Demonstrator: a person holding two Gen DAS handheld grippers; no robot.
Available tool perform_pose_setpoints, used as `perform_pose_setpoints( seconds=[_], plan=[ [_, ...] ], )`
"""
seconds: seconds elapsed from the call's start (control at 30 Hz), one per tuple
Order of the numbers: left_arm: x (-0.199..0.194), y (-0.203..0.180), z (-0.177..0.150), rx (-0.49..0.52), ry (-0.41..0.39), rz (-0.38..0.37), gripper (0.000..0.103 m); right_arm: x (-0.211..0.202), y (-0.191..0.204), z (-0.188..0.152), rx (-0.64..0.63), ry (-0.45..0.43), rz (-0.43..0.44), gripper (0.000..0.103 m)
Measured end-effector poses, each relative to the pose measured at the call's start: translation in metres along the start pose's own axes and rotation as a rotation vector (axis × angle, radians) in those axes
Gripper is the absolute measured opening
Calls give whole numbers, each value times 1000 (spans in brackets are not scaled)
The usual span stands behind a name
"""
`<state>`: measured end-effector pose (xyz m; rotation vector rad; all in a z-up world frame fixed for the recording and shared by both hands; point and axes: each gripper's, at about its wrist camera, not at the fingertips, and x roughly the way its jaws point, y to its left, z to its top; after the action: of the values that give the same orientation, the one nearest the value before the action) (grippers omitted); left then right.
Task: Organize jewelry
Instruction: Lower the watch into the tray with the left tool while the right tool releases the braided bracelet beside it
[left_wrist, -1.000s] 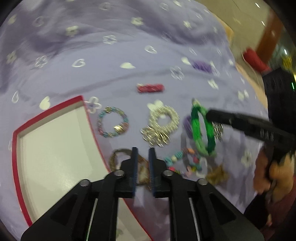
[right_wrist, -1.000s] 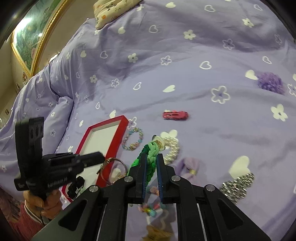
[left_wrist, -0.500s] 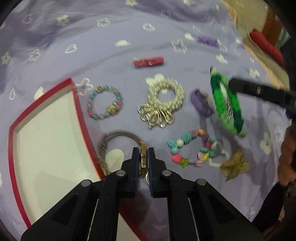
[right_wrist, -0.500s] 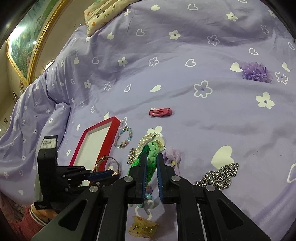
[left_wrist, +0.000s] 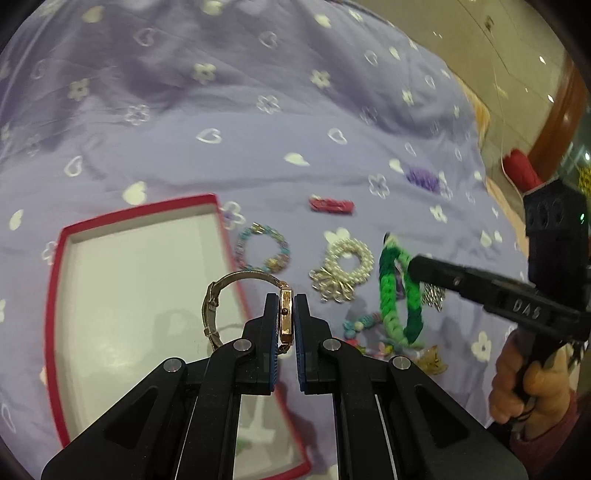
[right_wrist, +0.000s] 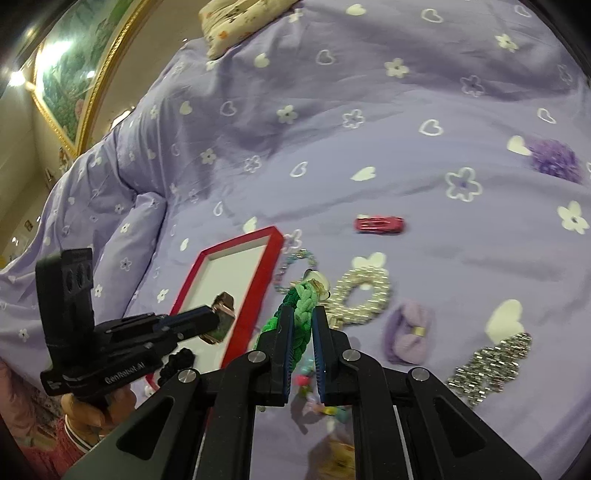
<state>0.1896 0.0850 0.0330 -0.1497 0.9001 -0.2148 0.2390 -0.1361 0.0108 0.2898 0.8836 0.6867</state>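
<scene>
The left gripper (left_wrist: 285, 314) has its fingers closed on the rose-gold rectangular case of a wristwatch with a fine metal mesh band (left_wrist: 236, 291), held clear of the bed at the lower centre of the left wrist view, just over the right rim of the red-edged, white-lined shallow box (left_wrist: 59, 295) that fills the lower left of that frame. The watch looks small and light; its case is hard, smooth and probably slippery, so the grip across the flat sides of the case seems the sound one, while the supple band hangs free in a loop to the left and is likely to swing or catch on the box rim. The glass face would not take a knock well. The right gripper (right_wrist: 300, 325) holds its fingers shut on a braided green cord bracelet with a pale clasp (right_wrist: 301, 302), at the centre of the right wrist view, raised above the lavender bedspread printed with white hearts and flowers (right_wrist: 369, 110). That bracelet appears soft, light and grippy, squashing a little between the pads, so it can be pinched anywhere along the braid. A white pearl-bead bracelet (left_wrist: 349, 256) and a pastel beaded bracelet (left_wrist: 262, 251) lie on the bed between box and green braid.
</scene>
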Motion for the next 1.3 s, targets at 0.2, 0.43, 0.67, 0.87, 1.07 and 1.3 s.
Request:
perform_pose_setpoints(
  seconds=[0.2, 0.43, 0.67, 0.87, 1.07, 1.3],
  plan=[
    [-14, 40, -4, -67, -33, 58, 7, 24, 28, 5, -39, 32, 44, 9],
    [-13, 90, -9, -154, -37, 113, 6, 67, 66, 12, -101, 82, 93, 9],
    [10, 128, 0, -186, -2, 142, 6, 124, 89, 21, -151, 149, 89, 9],
    [31, 144, 6, -181, 38, 175, 6, 165, 95, 31, -181, 196, 58, 9],
    [46, 150, 1, -179, 86, 197, 6, 194, 97, 28, -230, 256, 14, 10],
    [48, 147, -1, -161, 100, 213, 7, 199, 99, 24, -262, 280, -9, 14]
  ],
)
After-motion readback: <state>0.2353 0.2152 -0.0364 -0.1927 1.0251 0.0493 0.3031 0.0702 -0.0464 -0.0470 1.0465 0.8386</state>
